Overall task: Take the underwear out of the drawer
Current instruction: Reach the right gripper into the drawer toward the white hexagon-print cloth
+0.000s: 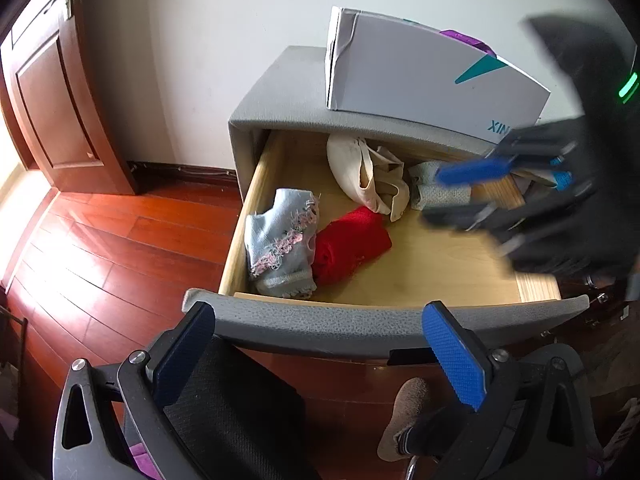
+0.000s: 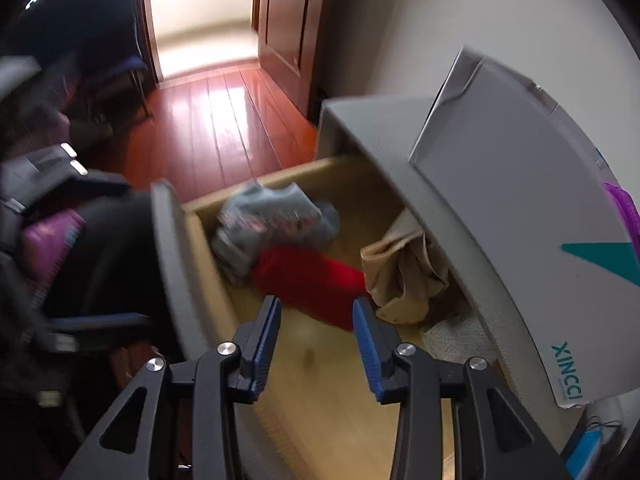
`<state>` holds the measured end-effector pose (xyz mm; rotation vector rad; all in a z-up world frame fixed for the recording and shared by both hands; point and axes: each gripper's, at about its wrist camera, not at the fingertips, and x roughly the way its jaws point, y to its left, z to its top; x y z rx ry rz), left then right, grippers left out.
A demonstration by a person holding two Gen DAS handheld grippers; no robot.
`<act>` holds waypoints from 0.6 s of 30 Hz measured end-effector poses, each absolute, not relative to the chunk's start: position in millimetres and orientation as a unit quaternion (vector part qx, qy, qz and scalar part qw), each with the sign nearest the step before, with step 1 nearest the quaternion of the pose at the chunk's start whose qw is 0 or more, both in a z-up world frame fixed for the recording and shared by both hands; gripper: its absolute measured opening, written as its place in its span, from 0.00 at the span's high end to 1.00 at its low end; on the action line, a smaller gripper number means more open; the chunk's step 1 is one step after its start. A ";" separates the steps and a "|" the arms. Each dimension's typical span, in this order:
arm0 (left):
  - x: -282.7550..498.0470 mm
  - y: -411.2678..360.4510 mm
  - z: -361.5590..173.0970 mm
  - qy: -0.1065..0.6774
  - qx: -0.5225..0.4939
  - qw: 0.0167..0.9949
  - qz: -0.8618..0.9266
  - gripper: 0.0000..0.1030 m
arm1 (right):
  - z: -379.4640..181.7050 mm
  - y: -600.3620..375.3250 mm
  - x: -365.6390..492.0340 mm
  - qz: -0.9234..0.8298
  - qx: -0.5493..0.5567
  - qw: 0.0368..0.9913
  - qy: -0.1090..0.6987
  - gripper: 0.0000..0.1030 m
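Nearest, in the left wrist view: left gripper [image 1: 320,360] with black arms and blue ribbed pads, jaws spread wide and empty, poised just outside the grey padded front of the pulled-out wooden drawer [image 1: 384,324]. Beyond that front, on the pale wood floor of the drawer: light blue lace-trimmed underwear [image 1: 280,240] bunched in the near left corner, touching a folded red garment [image 1: 348,244]; farther back a crumpled cream cloth [image 1: 368,176], then a grey textured fabric piece [image 1: 436,192] partly under the cabinet top. Reach step in hand — right gripper [image 2: 316,316] angled down over the drawer, jaws partly apart, nothing between them, pads framing the near edge of the red garment. Likely next: lowering onto one piece, pinching a raised fold, lifting clear of the drawer front without snagging. Farthest: white cardboard box with teal mark [image 1: 420,76] on the grey cabinet. Hard to make out — right gripper motion-blurred, covering the drawer's right rear; which pieces count as underwear uncertain for the folded ones; box lettering cut off.
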<state>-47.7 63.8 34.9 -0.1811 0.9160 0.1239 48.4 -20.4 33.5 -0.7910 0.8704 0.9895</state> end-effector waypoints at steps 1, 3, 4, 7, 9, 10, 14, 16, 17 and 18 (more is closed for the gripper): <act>-49.2 63.9 36.4 0.439 -0.085 0.892 0.061 0.00 | 24.4 -19.1 52.3 0.436 -0.360 0.719 0.404 0.63; -52.4 66.1 39.2 0.434 -0.082 0.895 0.066 0.00 | 12.7 -21.3 59.7 0.412 -0.364 0.728 0.409 0.63; -53.9 68.6 39.9 0.432 -0.083 0.896 0.069 0.00 | 5.9 -23.4 64.9 0.399 -0.366 0.734 0.410 0.63; -53.5 75.4 37.6 0.435 -0.092 0.892 0.074 0.00 | -5.1 -35.0 84.2 0.375 -0.315 0.758 0.431 0.63; -51.8 78.1 34.8 0.440 -0.095 0.890 0.076 0.00 | -7.7 -51.5 97.7 0.343 -0.286 0.783 0.434 0.63; -51.2 79.0 33.4 0.442 -0.098 0.888 0.075 0.00 | -9.3 -61.4 104.7 0.326 -0.275 0.792 0.437 0.63; -49.4 76.3 30.0 0.447 -0.096 0.887 0.069 0.00 | -21.7 -81.2 117.6 0.290 -0.298 0.793 0.445 0.63; -49.2 73.4 28.8 0.448 -0.091 0.887 0.065 0.00 | -26.4 -76.0 114.4 0.285 -0.349 0.780 0.434 0.63; -49.0 72.5 28.3 0.448 -0.090 0.887 0.063 0.00 | -31.9 -72.2 113.3 0.278 -0.378 0.773 0.427 0.62; -48.9 71.2 27.6 0.449 -0.089 0.887 0.061 0.00 | -39.5 -67.9 114.1 0.267 -0.402 0.764 0.428 0.60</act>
